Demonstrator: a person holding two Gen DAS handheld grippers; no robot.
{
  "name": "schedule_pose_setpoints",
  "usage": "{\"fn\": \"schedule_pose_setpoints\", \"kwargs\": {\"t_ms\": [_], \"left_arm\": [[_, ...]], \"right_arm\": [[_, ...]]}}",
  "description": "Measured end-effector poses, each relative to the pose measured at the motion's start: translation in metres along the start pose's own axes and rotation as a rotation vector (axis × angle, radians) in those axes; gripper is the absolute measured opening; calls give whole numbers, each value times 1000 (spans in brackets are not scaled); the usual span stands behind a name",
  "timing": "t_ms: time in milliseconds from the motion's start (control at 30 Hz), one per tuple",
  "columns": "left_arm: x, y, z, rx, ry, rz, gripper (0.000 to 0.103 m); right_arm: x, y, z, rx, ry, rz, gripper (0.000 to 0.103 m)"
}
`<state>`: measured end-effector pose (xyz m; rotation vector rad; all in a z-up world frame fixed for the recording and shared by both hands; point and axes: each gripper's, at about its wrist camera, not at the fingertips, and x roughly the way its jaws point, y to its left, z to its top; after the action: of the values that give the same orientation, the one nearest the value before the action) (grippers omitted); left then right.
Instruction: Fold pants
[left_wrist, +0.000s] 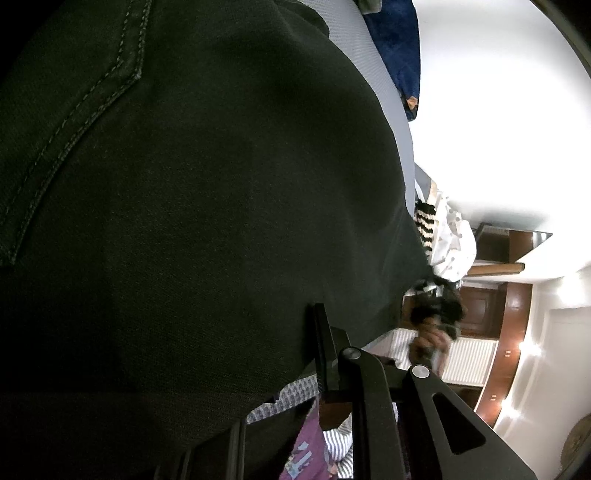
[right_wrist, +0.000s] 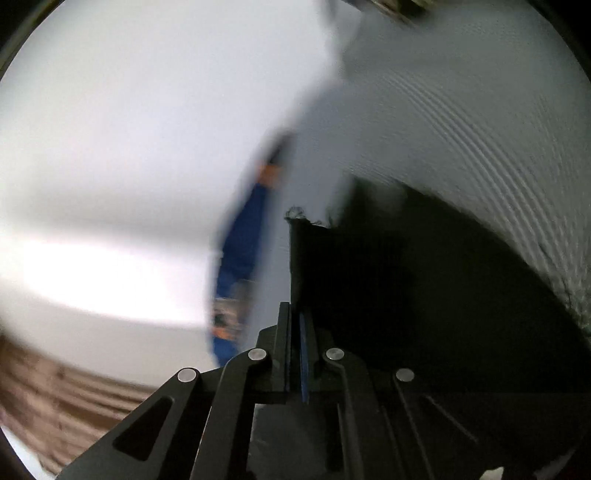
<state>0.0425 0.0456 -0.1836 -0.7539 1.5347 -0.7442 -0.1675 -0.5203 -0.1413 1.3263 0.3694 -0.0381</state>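
Dark green-black pants (left_wrist: 192, 206) fill most of the left wrist view, with a stitched back pocket at the upper left. My left gripper (left_wrist: 314, 332) is shut on the pants' edge; one finger shows, the other is hidden under the cloth. In the blurred right wrist view the same dark pants (right_wrist: 424, 295) hang to the right, with a frayed hem corner at the top. My right gripper (right_wrist: 295, 325) is shut on the pants' edge. The right gripper also shows far off in the left wrist view (left_wrist: 436, 314), holding the other end of the cloth.
A light grey ribbed surface (right_wrist: 461, 122) lies under the pants. A blue garment (left_wrist: 399, 48) lies at its far edge, also in the right wrist view (right_wrist: 243, 251). A heap of striped and white clothes (left_wrist: 443, 236), a radiator and dark wooden furniture stand beyond.
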Motion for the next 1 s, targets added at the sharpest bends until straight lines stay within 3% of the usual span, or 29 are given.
{"fn": "schedule_pose_setpoints", "kwargs": {"t_ms": [100, 167, 333, 433, 600, 733, 833, 1000], "left_arm": [[0, -2, 0, 7, 1, 5, 17], [0, -1, 1, 6, 3, 6, 17], [-1, 0, 3, 6, 9, 2, 17], [-1, -1, 4, 12, 16, 8, 17], [-3, -5, 4, 22, 24, 28, 17], [-8, -3, 4, 29, 23, 26, 17], [-16, 0, 5, 34, 9, 29, 17], [-17, -1, 5, 44, 15, 43, 17]], "right_arm": [[-49, 35, -9, -145, -131, 10, 4], [-74, 24, -28, -178, -157, -78, 4], [-92, -65, -66, 44, -114, -228, 4], [-95, -82, -75, 101, -131, -215, 4], [-115, -49, -72, 29, -217, -179, 3], [-142, -57, -61, 69, -269, -186, 1], [-140, -71, -59, 116, -238, -153, 2], [-118, -59, -69, 97, -141, -53, 5]]}}
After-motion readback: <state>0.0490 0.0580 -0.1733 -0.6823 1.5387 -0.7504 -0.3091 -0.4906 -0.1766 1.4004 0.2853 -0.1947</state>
